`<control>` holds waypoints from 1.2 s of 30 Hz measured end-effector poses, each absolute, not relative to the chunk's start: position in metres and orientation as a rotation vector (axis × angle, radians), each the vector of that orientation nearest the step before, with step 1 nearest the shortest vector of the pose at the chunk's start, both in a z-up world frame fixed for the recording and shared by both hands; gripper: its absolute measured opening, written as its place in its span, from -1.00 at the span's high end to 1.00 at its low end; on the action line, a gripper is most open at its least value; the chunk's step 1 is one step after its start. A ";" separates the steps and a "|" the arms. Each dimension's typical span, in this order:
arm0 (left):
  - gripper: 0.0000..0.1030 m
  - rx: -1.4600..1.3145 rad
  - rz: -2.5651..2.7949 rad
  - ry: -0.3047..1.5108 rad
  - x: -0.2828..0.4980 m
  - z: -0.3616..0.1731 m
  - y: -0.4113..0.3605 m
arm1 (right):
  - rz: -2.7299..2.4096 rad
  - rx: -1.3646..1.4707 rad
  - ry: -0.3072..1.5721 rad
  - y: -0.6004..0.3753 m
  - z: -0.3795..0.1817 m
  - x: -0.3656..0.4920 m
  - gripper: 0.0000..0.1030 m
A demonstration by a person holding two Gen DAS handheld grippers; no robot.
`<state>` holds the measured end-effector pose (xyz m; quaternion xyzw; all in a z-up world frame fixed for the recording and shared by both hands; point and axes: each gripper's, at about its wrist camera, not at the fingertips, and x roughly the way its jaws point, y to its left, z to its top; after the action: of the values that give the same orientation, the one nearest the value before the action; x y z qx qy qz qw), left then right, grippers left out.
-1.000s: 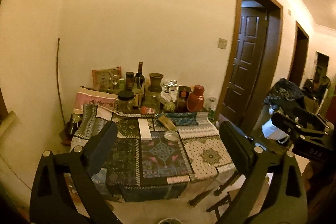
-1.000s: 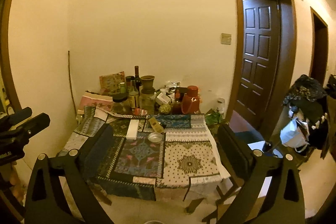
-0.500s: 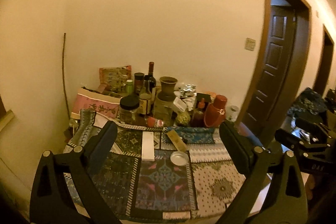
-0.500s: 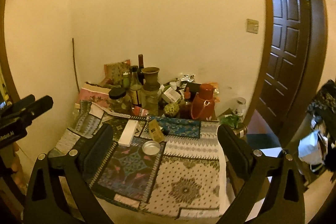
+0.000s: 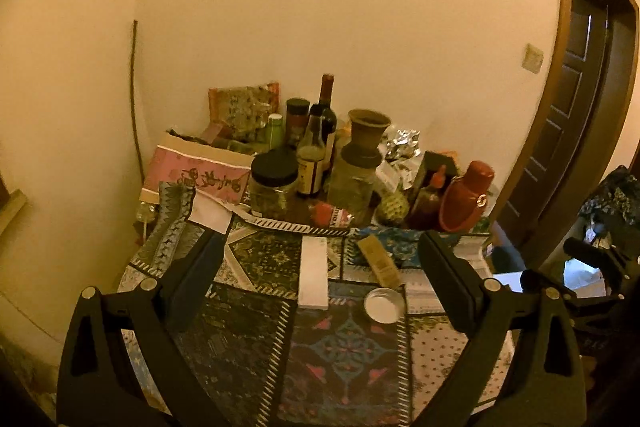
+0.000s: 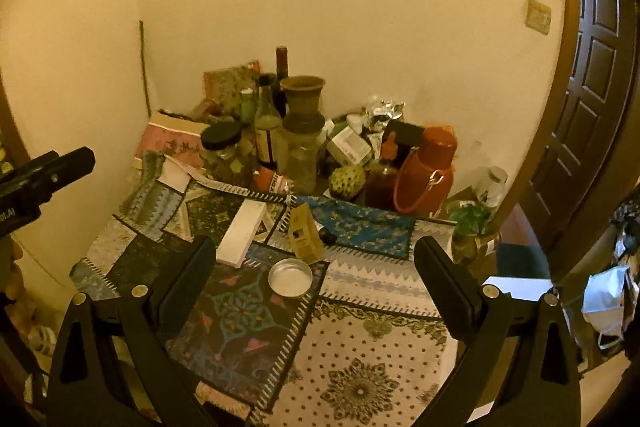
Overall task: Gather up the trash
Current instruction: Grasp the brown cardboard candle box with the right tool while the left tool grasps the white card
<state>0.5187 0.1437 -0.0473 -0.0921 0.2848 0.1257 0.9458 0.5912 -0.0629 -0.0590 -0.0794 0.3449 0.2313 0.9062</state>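
Left claw (image 5: 320, 269): fingers spread wide, nothing between them, held above the near part of the tabletop (image 5: 452, 355), which is covered by a patchwork cloth. Right claw (image 6: 312, 267): likewise spread and holding nothing, above the same tabletop (image 6: 360, 355); its tip also appears at the right edge of the left wrist view, and the left claw's tip at the left edge of the right wrist view.

Between the fingers, on the cloth, lie three loose items. A long white box (image 5: 313, 271) (image 6: 242, 233) lies flat, pointing toward the far wall. Just right of it lies a tan carton (image 5: 378, 261) (image 6: 304, 233), angled. Near the carton's near end sits a shallow round metal lid (image 5: 385, 305) (image 6: 290, 277), open side up.

Farther off, against the wall, stands a crowded group: a dark-lidded jar (image 5: 273, 187), bottles (image 5: 324, 123), a clay vase (image 5: 366, 137), crumpled foil (image 5: 402, 141) and a red flask (image 5: 466, 197) (image 6: 426, 173). A dark wooden door (image 6: 600, 87) lies to the right.
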 end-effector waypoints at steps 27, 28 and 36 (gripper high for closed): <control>-0.71 -0.256 0.112 1.068 0.675 -0.259 0.246 | 0.324 -0.517 1.117 0.081 -0.286 0.757 0.08; -0.70 -0.265 0.104 1.078 0.677 -0.263 0.245 | 0.326 -0.508 1.125 0.080 -0.286 0.758 0.20; -0.62 -0.279 0.047 1.129 0.696 -0.285 0.219 | 0.368 -0.335 1.102 0.057 -0.249 0.759 0.30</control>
<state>0.6962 0.2188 -0.2854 -0.1317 0.5330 0.0223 0.8355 0.7585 0.0570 -0.2488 -0.1573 0.5178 0.1732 0.8229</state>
